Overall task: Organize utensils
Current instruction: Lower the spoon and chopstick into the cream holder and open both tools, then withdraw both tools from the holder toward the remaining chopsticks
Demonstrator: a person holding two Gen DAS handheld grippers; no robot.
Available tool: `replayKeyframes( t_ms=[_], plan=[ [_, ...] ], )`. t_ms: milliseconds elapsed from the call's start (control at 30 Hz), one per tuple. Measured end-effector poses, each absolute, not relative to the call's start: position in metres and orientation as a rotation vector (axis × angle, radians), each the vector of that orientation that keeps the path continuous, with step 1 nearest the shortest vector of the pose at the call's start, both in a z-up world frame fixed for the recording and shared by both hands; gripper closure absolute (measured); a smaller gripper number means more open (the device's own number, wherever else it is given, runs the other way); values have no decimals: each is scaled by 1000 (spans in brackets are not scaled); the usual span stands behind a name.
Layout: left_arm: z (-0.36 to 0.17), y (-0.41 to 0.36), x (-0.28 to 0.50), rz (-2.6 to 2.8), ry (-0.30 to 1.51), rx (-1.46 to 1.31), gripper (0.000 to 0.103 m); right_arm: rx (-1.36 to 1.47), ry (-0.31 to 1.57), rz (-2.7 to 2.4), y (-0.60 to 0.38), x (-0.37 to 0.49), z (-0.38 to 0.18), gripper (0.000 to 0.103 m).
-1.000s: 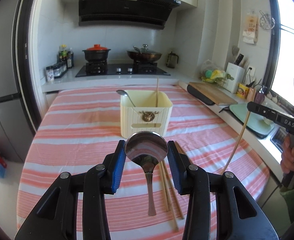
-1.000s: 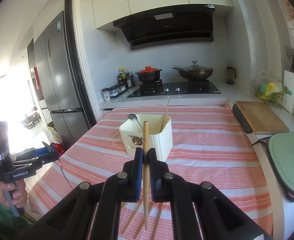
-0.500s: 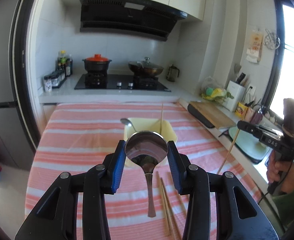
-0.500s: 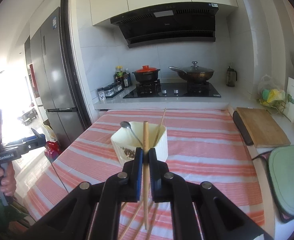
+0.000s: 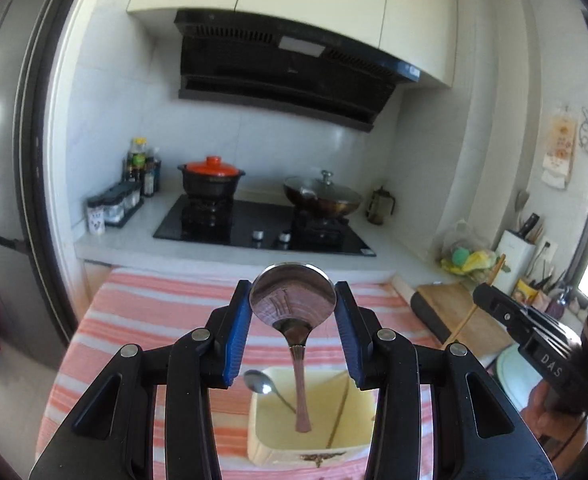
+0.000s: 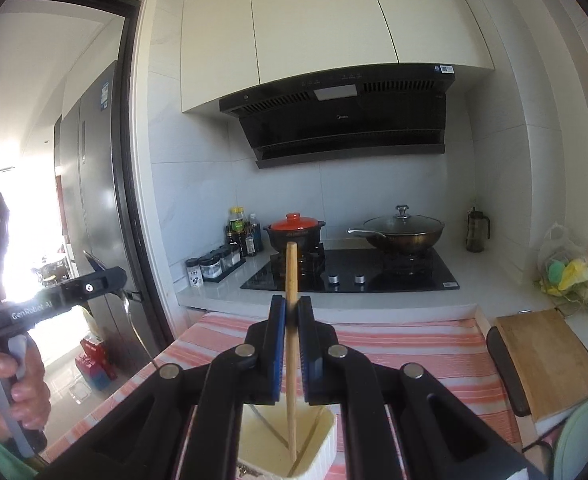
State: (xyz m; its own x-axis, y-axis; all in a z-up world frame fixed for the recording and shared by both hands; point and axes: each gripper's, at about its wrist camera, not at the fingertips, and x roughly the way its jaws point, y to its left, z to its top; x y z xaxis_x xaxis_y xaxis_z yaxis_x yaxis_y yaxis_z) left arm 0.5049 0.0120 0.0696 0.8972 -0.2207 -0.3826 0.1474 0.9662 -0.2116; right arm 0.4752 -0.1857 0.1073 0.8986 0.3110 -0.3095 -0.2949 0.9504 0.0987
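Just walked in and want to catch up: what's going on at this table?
A person with a gripper in each hand is sorting utensils into a cream holder on the striped tablecloth. The left gripper clamps a large metal spoon by its bowl, handle hanging over the holder. The right gripper is shut on a wooden chopstick, tip down inside it. A small spoon and another chopstick already lean inside.

The left black two-finger gripper with blue pads [image 5: 292, 312], centre of its frame, clamps the round bowl of a shiny steel spoon [image 5: 292, 300] whose handle hangs down, while the right black gripper with blue pads [image 6: 292, 316], mid-frame, pinches an upright pale wooden chopstick [image 6: 292, 344], each held by a bare hand [image 6: 22, 384].
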Motion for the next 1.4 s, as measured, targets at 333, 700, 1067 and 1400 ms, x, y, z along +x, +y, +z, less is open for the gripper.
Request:
replayKeyframes(
  t_ms=[333,700,1067,1400],
  plan=[
    [-37,-15,566,-195,715,-146,62,73,672,344,-175,552,-1,97],
    [-10,6,537,-223,770,-224,36,86,718,278,-190,540,22,72],
    [-20,53,350,-227,761,-99,7,-23,638,299,-218,360,58,52],
    [-156,27,252,-87,913,-151,7,3,686,69,-229,198,-101,52]
  ],
)
